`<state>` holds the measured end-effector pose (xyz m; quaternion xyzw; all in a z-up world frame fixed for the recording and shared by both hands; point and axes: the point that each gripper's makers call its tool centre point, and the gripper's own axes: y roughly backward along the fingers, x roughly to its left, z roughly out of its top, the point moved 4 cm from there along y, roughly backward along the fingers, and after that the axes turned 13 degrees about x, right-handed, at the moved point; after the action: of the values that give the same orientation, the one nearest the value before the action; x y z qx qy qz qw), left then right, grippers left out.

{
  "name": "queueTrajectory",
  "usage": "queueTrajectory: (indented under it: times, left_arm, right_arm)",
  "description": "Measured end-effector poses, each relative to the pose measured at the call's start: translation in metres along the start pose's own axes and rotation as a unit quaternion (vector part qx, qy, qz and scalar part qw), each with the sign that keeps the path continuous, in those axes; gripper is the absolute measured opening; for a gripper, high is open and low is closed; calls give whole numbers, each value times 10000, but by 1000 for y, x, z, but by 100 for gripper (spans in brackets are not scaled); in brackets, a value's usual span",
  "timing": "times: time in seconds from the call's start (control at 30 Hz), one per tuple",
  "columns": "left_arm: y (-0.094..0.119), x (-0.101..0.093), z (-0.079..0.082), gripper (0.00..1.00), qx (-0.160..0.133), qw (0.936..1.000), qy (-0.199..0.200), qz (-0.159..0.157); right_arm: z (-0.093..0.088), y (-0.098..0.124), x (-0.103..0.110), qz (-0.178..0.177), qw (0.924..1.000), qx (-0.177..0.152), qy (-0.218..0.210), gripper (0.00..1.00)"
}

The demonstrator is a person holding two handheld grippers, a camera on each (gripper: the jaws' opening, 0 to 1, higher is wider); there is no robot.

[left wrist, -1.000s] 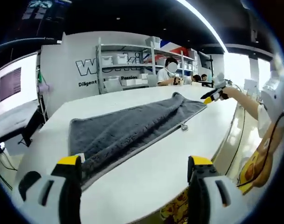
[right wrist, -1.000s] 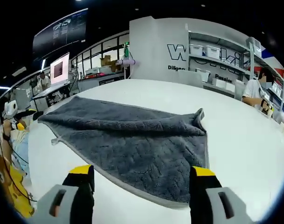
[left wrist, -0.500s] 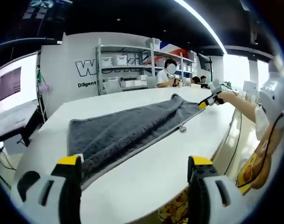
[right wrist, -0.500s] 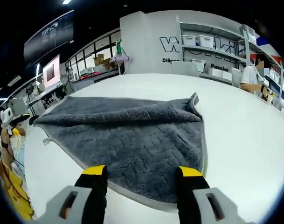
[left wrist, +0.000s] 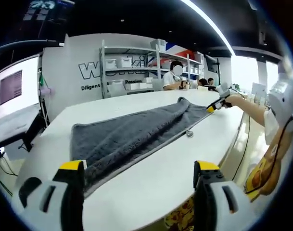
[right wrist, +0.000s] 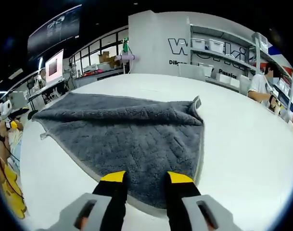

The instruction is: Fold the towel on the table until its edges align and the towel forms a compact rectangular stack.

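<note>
A grey towel (left wrist: 132, 130) lies flat along the white table (left wrist: 151, 173), folded lengthwise, with a small loop tag (left wrist: 188, 133) at its near edge. My left gripper (left wrist: 139, 168) is open, just short of the towel's near left corner, and holds nothing. At the towel's far end, a hand holds my right gripper (left wrist: 212, 107) against the corner. In the right gripper view the towel (right wrist: 127, 139) spreads ahead. My right gripper (right wrist: 146, 179) sits over the towel's near edge, its jaws narrowed to a small gap but still open. The far right corner (right wrist: 197, 103) curls up.
Shelves with white boxes (left wrist: 132, 62) and a lettered wall stand behind the table. A person (left wrist: 172, 77) sits at the far side. A monitor (left wrist: 11, 86) is at the left. The table's edge (left wrist: 233, 139) runs close to the person holding the grippers.
The right gripper's jaws have drawn much closer together and come down onto the towel's near edge. The left gripper has stayed put and open.
</note>
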<state>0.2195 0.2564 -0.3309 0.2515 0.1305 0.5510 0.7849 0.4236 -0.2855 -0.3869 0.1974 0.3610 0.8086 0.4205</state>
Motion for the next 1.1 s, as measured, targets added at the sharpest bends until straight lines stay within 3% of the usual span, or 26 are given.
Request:
queueTrajectory:
  times: [0.4,1.1]
  left_arm:
    - [0,0,0,99,-18,10000,-2,-12]
    - [-2,-8,0,99,-34,10000,5,-55]
  right_arm:
    - [-12,11,-5,15,10000,-42,-74,8]
    - [-48,47,0,-24,9999,143,-68,5]
